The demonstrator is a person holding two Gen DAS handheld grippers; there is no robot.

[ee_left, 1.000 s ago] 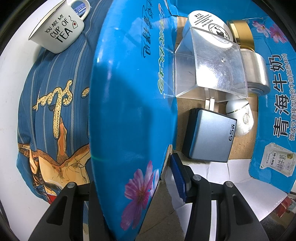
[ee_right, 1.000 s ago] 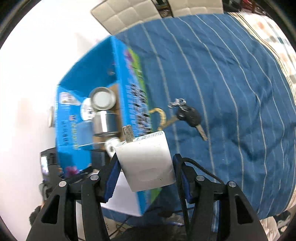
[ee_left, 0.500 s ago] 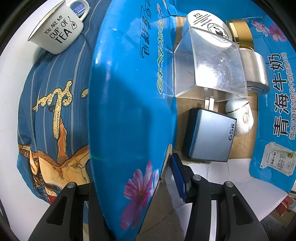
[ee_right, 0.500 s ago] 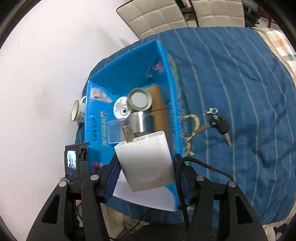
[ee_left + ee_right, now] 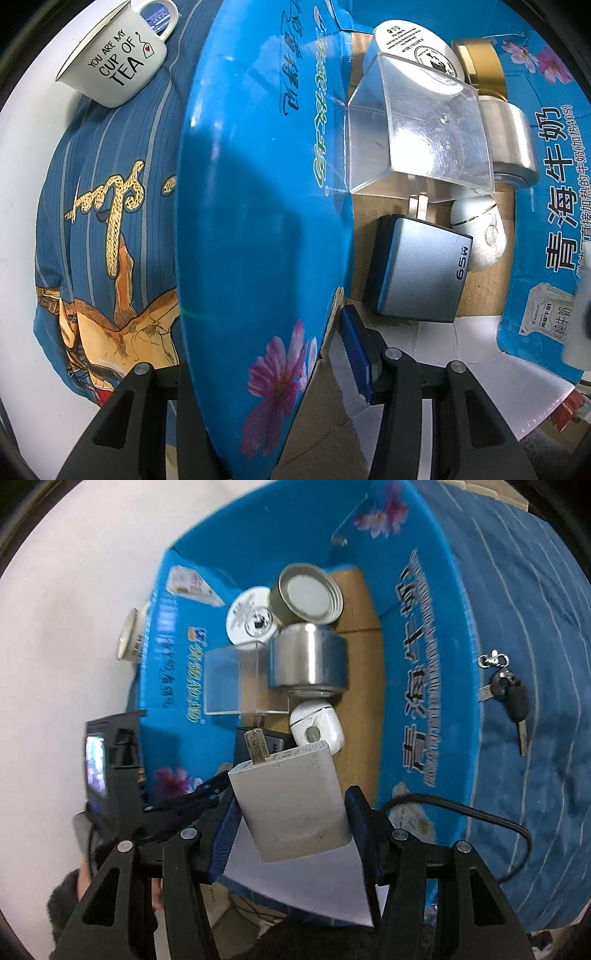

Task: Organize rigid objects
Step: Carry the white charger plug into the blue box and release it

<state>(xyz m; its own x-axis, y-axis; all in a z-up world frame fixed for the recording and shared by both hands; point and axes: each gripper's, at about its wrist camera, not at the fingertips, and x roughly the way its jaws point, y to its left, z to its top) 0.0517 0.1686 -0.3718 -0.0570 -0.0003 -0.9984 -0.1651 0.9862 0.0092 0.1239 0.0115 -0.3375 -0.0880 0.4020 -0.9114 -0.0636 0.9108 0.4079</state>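
My right gripper [image 5: 291,819] is shut on a white charger [image 5: 291,805], prongs pointing forward, held above the near end of the open blue carton [image 5: 436,686]. My left gripper [image 5: 258,354] is shut on the carton's side wall [image 5: 258,184]. Inside the carton lie a grey 65W charger [image 5: 417,273], a clear plastic box [image 5: 421,125], a steel tin [image 5: 308,659], a white earbud case [image 5: 317,727], a white jar [image 5: 251,620] and a gold-rimmed tin [image 5: 306,592]. The white charger's blurred edge shows at the right of the left wrist view [image 5: 580,317].
A white mug reading "cup of tea" [image 5: 114,62] stands outside the carton's left wall. A black car key [image 5: 511,698] lies on the blue striped bedspread [image 5: 535,627] right of the carton. A black cable [image 5: 480,812] runs by the near right corner.
My right gripper has carried the white charger from beside the carton to above its near end and lower toward the contents. The left gripper and carton have stayed still.
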